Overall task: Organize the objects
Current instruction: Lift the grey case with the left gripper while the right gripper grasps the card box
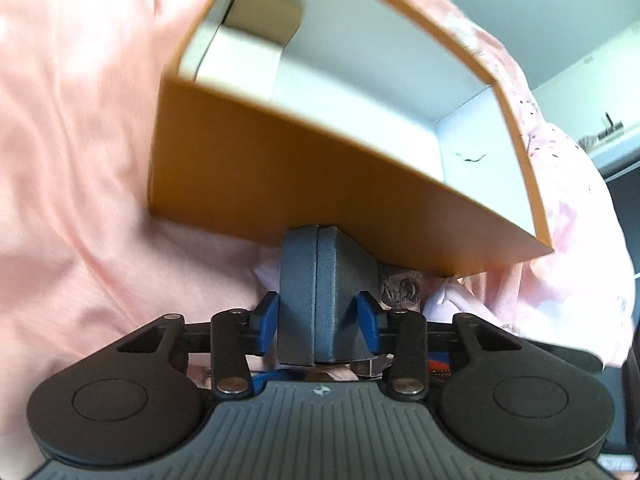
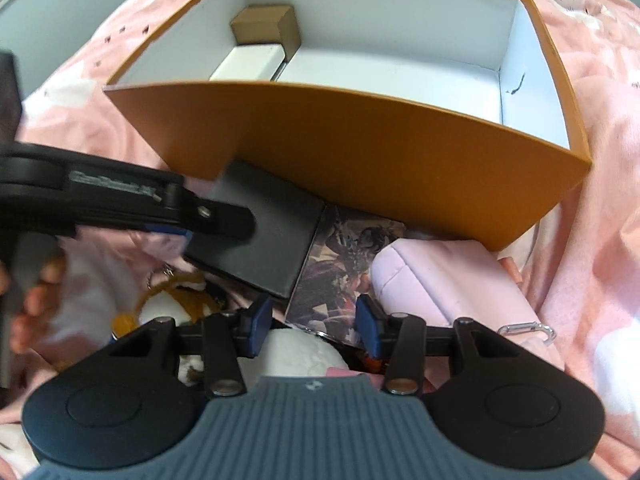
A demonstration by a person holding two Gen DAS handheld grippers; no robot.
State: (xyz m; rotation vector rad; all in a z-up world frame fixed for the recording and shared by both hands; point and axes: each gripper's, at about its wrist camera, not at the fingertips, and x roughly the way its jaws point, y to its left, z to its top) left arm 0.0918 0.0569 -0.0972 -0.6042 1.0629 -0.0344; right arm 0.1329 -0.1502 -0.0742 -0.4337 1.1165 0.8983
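Left gripper (image 1: 318,320): blue pads pinching a dark grey box (image 1: 316,292), held against the near wall of the orange box (image 1: 280,168).
Right gripper (image 2: 314,324): jaws parted, nothing clamped, over an illustrated card (image 2: 344,264).
Orange box: open, on pink bedding (image 1: 80,160); a brown carton (image 2: 266,24) and a white carton (image 2: 250,62) inside.

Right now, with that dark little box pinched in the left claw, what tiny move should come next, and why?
Probably lift the dark box up and over the near wall of the orange box. The left gripper has its pads on both sides of it, just below that wall, and the white floor inside has free room beside the brown box and white box already there.
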